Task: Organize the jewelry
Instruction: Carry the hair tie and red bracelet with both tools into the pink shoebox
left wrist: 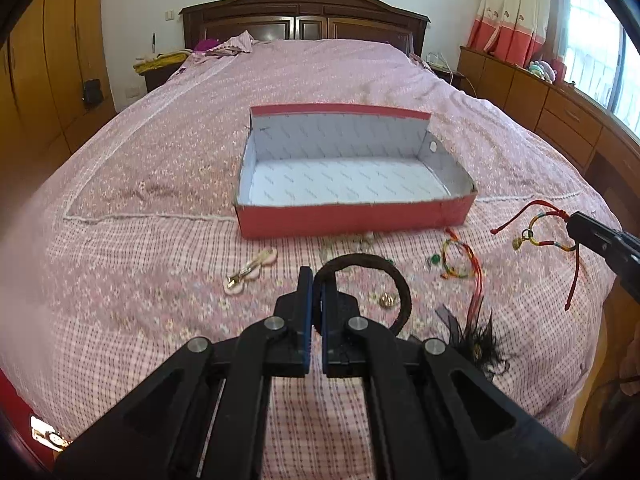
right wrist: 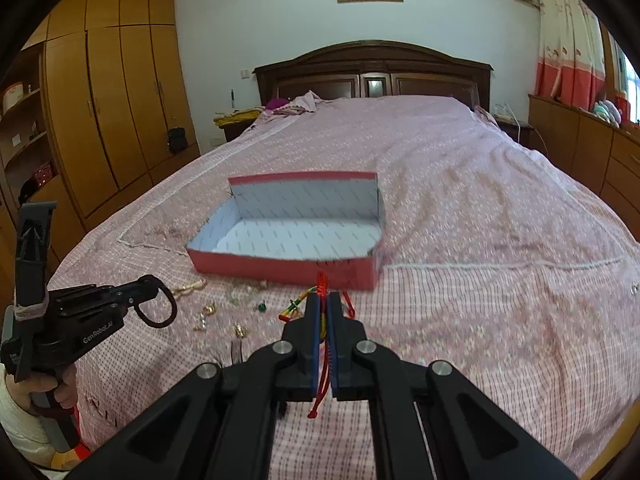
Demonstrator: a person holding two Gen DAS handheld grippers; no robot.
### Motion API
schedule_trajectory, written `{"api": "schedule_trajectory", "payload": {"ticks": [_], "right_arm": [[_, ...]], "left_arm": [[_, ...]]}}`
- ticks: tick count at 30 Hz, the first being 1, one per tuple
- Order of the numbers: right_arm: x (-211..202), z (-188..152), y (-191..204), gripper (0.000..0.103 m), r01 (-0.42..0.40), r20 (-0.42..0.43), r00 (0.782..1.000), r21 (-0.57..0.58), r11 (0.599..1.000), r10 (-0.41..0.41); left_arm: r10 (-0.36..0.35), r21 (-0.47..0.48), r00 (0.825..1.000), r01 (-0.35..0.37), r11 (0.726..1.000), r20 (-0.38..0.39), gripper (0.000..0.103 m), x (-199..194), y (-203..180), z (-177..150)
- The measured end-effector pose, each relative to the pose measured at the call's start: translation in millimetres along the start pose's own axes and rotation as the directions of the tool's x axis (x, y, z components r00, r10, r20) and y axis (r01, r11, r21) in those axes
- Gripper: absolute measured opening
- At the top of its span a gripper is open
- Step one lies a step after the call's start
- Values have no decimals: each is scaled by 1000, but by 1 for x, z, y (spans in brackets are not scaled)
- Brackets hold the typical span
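An open red box (left wrist: 352,216) with a white patterned inside stands on the pink bedspread; it also shows in the right wrist view (right wrist: 280,268). My left gripper (left wrist: 316,280) is shut on a dark brown hair tie (left wrist: 396,284), held above the bed in front of the box; both also show from the right wrist (right wrist: 156,300). My right gripper (right wrist: 323,300) is shut on a red and multicoloured cord bracelet (right wrist: 324,360), which hangs from it at the right of the left wrist view (left wrist: 548,236).
Loose items lie on the bedspread before the box: a pink hair clip (left wrist: 250,272), a second multicoloured bracelet (left wrist: 460,260), a black feathered piece (left wrist: 476,336), small gold and green trinkets (right wrist: 224,316). Wardrobe (right wrist: 112,112) left, dressers (left wrist: 560,112) right, headboard behind.
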State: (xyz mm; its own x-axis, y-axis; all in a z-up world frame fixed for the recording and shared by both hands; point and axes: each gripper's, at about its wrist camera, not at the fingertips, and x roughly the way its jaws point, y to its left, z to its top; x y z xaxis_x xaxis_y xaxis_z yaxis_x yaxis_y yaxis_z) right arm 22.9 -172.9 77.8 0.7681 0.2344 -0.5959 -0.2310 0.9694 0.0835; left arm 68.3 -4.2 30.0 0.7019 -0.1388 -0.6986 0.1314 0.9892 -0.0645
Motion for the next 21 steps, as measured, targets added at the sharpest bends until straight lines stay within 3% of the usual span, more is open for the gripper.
{"api": "schedule_trajectory", "payload": {"ticks": [21], "right_arm": [[77, 66, -6, 5, -29, 1, 1000, -6, 1000, 29]], "left_arm": [[29, 1, 999, -29, 1000, 38, 0, 52, 1, 75]]}}
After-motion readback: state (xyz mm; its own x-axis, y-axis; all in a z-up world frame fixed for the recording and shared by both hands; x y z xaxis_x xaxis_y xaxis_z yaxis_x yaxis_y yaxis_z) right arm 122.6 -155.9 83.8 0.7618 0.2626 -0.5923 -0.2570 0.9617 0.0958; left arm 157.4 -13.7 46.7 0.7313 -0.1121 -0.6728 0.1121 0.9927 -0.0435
